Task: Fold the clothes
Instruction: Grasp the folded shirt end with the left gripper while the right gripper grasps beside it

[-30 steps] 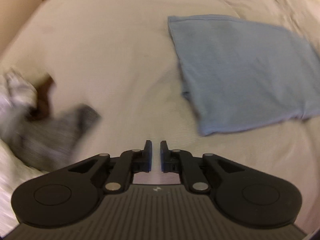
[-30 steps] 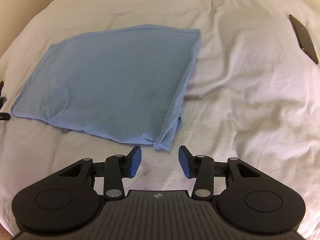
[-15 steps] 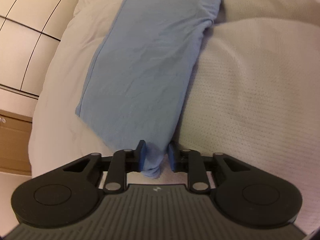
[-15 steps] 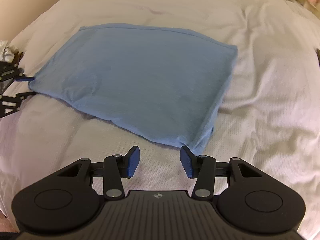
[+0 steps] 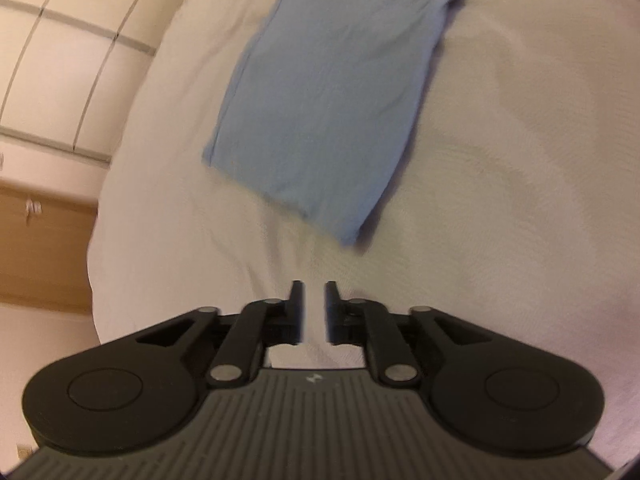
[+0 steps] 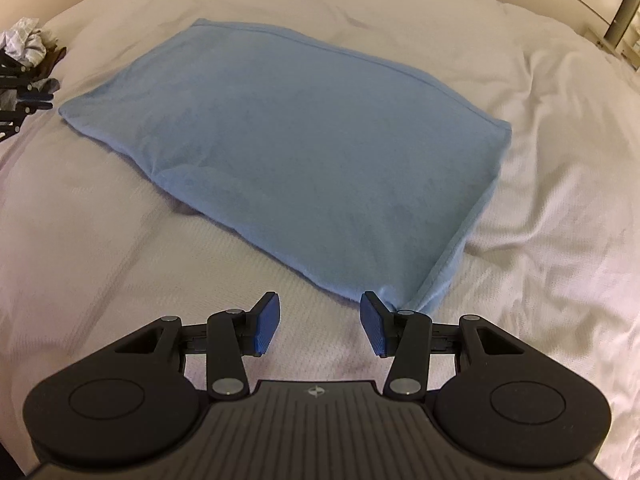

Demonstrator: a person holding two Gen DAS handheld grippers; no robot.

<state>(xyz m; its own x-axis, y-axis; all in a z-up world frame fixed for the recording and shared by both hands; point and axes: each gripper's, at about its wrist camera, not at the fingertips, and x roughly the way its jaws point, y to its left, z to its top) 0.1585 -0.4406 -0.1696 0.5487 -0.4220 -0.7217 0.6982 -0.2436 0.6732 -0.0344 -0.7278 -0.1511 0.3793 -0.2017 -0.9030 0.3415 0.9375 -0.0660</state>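
A folded light blue garment [image 6: 304,160] lies flat on the white bed; it also shows in the left wrist view [image 5: 332,92]. My right gripper [image 6: 320,322] is open and empty just before the garment's near right corner [image 6: 412,300], which sits by its right finger. My left gripper [image 5: 313,308] has a narrow gap between its fingers and holds nothing; it hangs a short way back from the garment's near corner [image 5: 348,236]. The left gripper's fingers [image 6: 24,96] show at the left edge of the right wrist view.
The white bedding [image 6: 560,200] is wrinkled to the right of the garment. A heap of other clothes [image 6: 28,44] lies at the far left of the bed. Cream wardrobe doors [image 5: 60,60] and a wooden cabinet [image 5: 44,248] stand beyond the bed's edge.
My left gripper swung round to the garment's corner, closed around it half a second ago, and now has let go and pulled back. My right gripper has shifted left along the near edge, staying open.
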